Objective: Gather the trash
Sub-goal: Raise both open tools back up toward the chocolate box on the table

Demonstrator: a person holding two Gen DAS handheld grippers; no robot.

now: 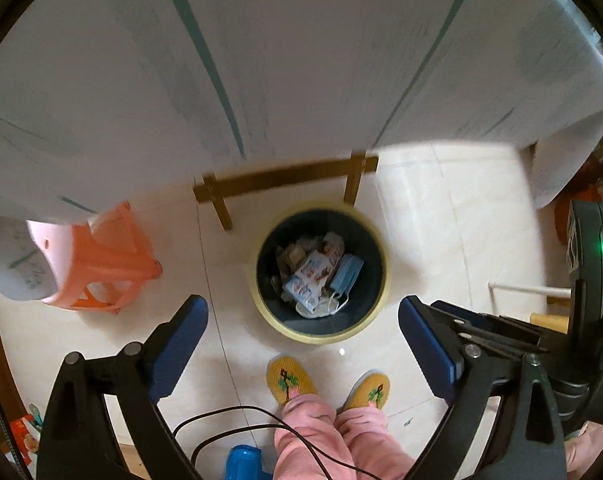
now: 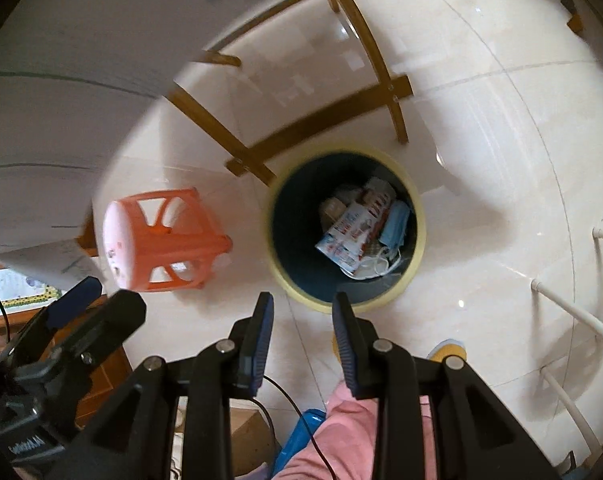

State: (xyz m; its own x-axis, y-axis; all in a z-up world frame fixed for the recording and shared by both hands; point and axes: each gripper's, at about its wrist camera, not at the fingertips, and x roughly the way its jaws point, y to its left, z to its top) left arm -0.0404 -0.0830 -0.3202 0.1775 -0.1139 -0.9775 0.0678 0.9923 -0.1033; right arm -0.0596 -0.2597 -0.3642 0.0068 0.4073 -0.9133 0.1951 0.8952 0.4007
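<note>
A white cloth-covered tabletop (image 1: 301, 60) fills the upper part of the left wrist view, its brown wooden frame (image 1: 285, 178) showing beneath the edge. Below it spreads a pale tiled floor (image 1: 461, 220). On that floor, just in front of the frame, stands the bin (image 1: 382, 280), round, with a yellow rim and a dark inside. An orange stool (image 1: 113, 264) stands to the left of the bin, well apart from it, partly under the cloth.

The left claw (image 1: 303, 320) hangs above the floor with its blue-padded fingers (image 1: 179, 344) spread wide and nothing between them; the bin lies just ahead, between the fingertips in that view. The right claw (image 2: 303, 312) hangs with its fingers (image 2: 261, 340) part open, a narrow gap between them, and grips nothing; the bin (image 2: 419, 236) sits just beyond its tips.

The trash lies at the bottom of the bin: a crumpled white wrapper (image 2: 353, 236) with red and blue print in the middle, a light blue face mask (image 2: 397, 226) against the right wall, a white mask (image 2: 375, 266) with looped straps below it, and brownish scraps (image 2: 333, 208) to the left.

The person's yellow embroidered slippers (image 1: 289, 380) and pink trousers (image 1: 333, 436) show between claw and bin. A black cable (image 1: 237, 428) crosses the floor near the feet.
</note>
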